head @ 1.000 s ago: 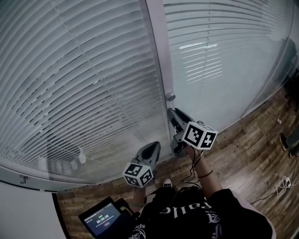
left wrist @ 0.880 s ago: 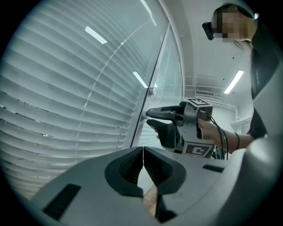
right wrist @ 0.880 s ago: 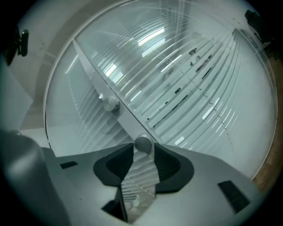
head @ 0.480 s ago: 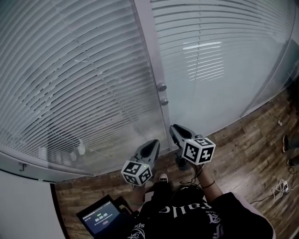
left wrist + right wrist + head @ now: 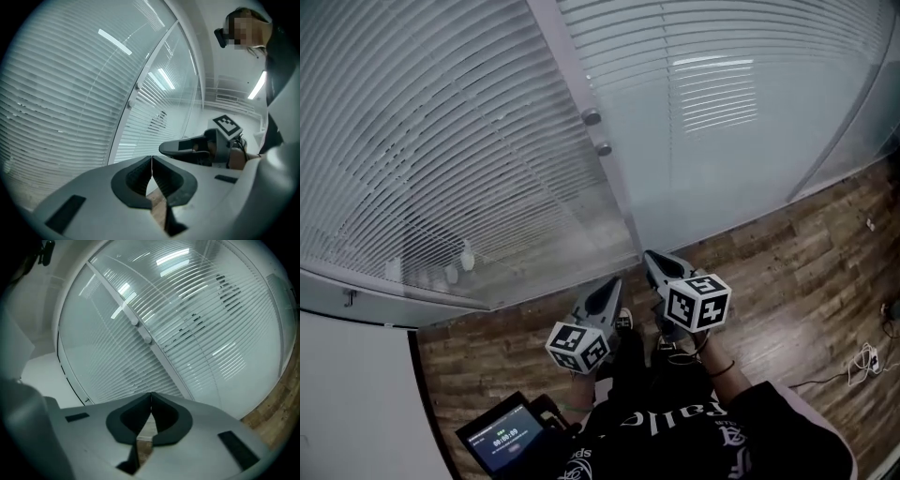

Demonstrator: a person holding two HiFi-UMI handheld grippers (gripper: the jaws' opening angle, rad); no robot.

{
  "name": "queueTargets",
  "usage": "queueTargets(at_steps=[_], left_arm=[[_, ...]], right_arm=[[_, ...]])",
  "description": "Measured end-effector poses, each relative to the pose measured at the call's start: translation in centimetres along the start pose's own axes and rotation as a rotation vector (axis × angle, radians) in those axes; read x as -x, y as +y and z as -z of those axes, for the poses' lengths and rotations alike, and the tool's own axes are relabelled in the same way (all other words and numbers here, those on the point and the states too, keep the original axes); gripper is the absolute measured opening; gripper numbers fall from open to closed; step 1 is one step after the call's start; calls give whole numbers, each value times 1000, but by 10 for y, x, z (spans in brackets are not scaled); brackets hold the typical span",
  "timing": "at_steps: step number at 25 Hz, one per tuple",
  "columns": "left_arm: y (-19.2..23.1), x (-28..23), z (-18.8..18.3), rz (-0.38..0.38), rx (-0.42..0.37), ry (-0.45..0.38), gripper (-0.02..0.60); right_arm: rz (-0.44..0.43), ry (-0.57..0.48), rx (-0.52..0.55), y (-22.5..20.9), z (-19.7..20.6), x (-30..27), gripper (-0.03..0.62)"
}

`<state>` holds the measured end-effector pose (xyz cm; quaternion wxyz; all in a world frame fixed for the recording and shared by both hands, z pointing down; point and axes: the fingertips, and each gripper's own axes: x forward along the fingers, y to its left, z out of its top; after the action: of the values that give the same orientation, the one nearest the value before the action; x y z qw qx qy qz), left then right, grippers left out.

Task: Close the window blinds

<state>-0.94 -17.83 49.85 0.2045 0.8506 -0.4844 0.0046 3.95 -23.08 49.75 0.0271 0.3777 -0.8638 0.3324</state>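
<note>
The right claw [image 5: 650,257] has withdrawn from the frame knobs [image 5: 592,117], now at upper centre, its jaws closing together on nothing. The left claw [image 5: 613,284] is likewise shut and empty. The blinds [image 5: 441,141] appear closed, so the task is judged complete.

Grippers, two: left gripper [image 5: 612,284], right gripper [image 5: 651,257]; knobs, two: upper knob [image 5: 592,117], lower knob [image 5: 604,148]; blinds, two: left blind [image 5: 441,141], right blind [image 5: 722,84]; tablet [image 5: 502,439], one.
</note>
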Motion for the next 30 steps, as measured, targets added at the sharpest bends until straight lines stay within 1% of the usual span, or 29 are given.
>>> queueTargets(at_steps=[5,9,12,16,19,21,24,26,30], left_arm=[[-27,28,27,-23,7,21,5],[-32,49,39,-42,15,20,5],[-36,67,46,-43,16,16,5],[-41,105,53,-33,11,-10,5],[-47,145,62,-34,14,-31,5],[-51,181,71,-34,21,-41,5],[-61,242,88,-29,29,-58,5],[-69,278,104,-23,37,-63,5],[-86,332,137,-5,81,-59,5]], right_arm=[[4,29,-19,2,36,32,18],[24,35,-20,5,57,47,18],[23,37,-4,17,68,57,18],[27,34,21,44,89,68,18],[29,30,39,72,111,81,18],[46,22,51,96,131,95,18],[75,8,66,135,171,124,18],[84,8,56,157,199,145,18],[114,38,46,189,252,187,18]])
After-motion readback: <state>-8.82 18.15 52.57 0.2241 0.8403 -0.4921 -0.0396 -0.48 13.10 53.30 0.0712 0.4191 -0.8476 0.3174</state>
